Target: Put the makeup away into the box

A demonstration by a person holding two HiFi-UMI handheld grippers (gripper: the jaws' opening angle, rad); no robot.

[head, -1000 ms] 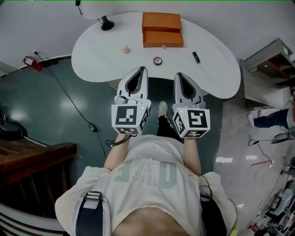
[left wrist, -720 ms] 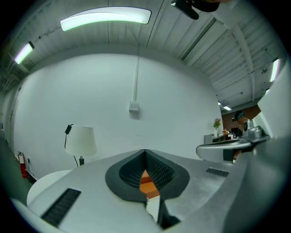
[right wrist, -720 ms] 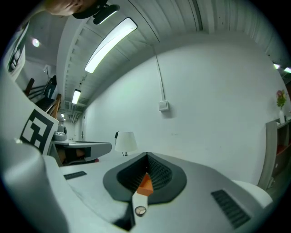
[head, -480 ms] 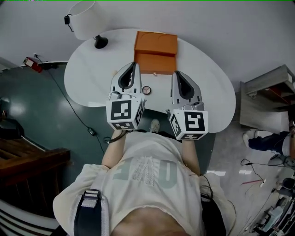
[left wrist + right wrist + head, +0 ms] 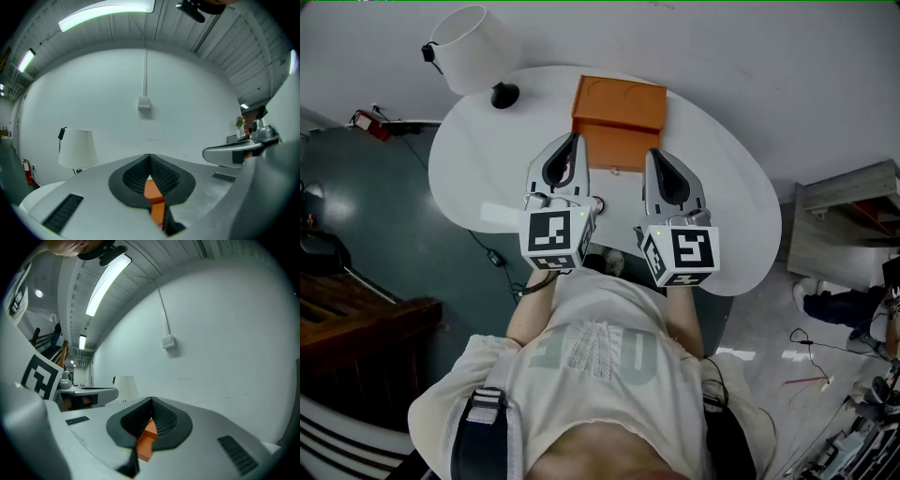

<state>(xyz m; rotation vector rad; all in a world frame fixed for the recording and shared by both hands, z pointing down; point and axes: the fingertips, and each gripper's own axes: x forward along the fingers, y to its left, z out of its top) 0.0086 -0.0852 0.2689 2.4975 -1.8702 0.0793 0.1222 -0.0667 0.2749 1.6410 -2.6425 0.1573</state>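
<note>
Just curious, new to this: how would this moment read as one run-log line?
left gripper: shut, empty | right gripper: shut, empty | both level over white table, facing orange box

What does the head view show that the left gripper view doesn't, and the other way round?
Only the head view: the white table and its whole top, the person's shirt, and the marker cubes on the left gripper and right gripper. Only the left gripper view: a wall box and a ceiling light strip. Both: the lamp, the orange box and the right gripper's body.
</note>
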